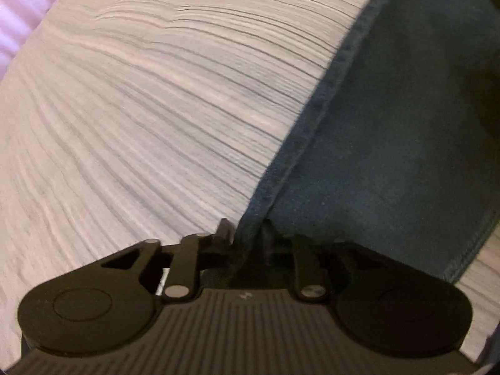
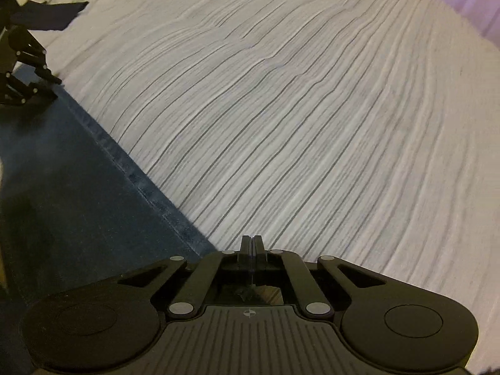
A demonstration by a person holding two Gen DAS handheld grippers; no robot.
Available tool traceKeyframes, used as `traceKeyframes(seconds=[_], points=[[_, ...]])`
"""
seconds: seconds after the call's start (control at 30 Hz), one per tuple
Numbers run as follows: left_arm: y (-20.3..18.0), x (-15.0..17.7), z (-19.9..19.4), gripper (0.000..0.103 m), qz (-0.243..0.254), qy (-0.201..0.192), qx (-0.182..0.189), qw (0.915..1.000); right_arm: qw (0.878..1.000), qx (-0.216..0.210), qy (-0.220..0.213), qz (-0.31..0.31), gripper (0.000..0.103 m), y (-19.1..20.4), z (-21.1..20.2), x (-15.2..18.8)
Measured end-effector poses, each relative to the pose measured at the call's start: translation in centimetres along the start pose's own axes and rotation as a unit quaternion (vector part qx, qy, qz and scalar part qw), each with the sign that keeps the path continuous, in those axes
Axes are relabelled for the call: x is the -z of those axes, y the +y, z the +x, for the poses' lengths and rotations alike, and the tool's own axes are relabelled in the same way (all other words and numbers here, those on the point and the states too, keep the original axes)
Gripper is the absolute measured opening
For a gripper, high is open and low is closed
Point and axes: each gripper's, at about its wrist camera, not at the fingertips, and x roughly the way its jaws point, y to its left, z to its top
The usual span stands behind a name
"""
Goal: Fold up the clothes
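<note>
Both grippers low, left gripper (image 1: 245, 229) pinching dark garment (image 1: 390, 125) hem, right gripper (image 2: 251, 243) closed, grasp hidden.

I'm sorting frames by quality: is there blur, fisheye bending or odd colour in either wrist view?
Left wrist view: the striped bedspread smears toward the edges, its lines bow, the dark blue garment sits in dim shade, with a pink cast top left. Right wrist view: sharper centre, curved stripes, blurred rim, pink cast top right, the garment's surface nearly featureless.
</note>
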Motion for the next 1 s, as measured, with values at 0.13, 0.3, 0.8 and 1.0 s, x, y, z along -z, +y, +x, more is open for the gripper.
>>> traceKeyframes(seconds=[0.13, 0.3, 0.8, 1.0], points=[[0.4, 3.3, -2.6, 0.027, -0.060, -0.005, -0.019, 0.9980, 0.997, 0.008, -0.035, 0.064, 0.012, 3.2, -2.4, 3.4], [-1.7, 10.4, -4.3, 0.028, -0.135, 0.055, -0.009, 0.9893, 0.983, -0.009, -0.008, 0.183, 0.082, 6.3, -3.1, 12.2], [-11.5, 23.2, -19.1, 0.042, -0.295, 0.054, -0.007, 0.9540, 0.917, 0.071, -0.047, 0.390, 0.082, 19.6, -15.4, 26.1], [-18.7, 27.6, -24.1, 0.054, -0.290, 0.051, -0.011, 0.9556, 0.917, 0.051, -0.014, 0.396, 0.082, 28.3, -15.5, 28.7]])
